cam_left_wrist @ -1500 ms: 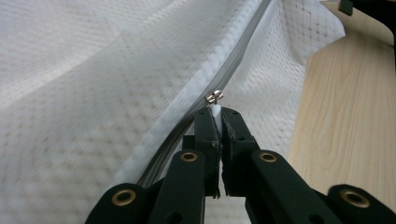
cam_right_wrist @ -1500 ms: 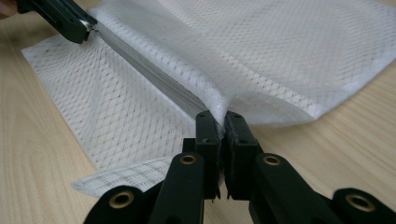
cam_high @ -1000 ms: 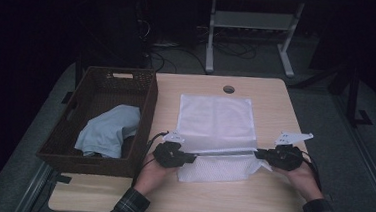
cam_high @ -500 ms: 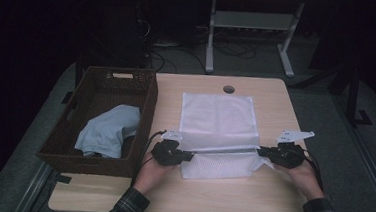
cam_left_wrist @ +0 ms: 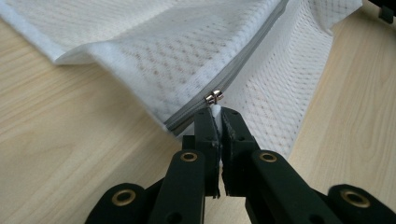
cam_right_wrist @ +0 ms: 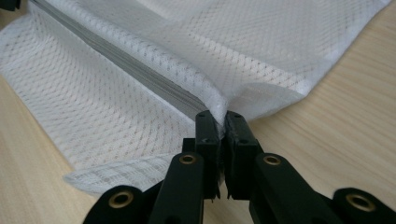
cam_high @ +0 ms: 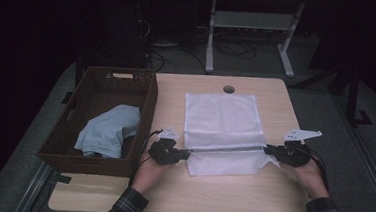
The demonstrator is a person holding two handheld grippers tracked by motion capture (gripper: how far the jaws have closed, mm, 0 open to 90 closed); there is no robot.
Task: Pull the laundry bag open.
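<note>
A white mesh laundry bag [cam_high: 222, 123] lies flat on the wooden table [cam_high: 219, 198], with a grey zipper [cam_high: 223, 149] running across it near the front. My left gripper [cam_high: 186, 153] is shut on the zipper's left end; in the left gripper view the jaws pinch the white pull tab [cam_left_wrist: 215, 112] just below the metal slider [cam_left_wrist: 214, 97]. My right gripper [cam_high: 267, 149] is shut on the bag's right end, and in the right gripper view its jaws clamp the mesh fabric [cam_right_wrist: 140, 107] at the end of the zipper [cam_right_wrist: 135, 74]. The zipper is stretched taut between both grippers.
A dark woven basket [cam_high: 100, 120] stands on the table's left side and holds a light blue cloth [cam_high: 109, 130]. A round cable hole [cam_high: 228, 89] sits at the table's far edge. Beyond the table are a white stand's legs [cam_high: 210, 42] and cables on the floor.
</note>
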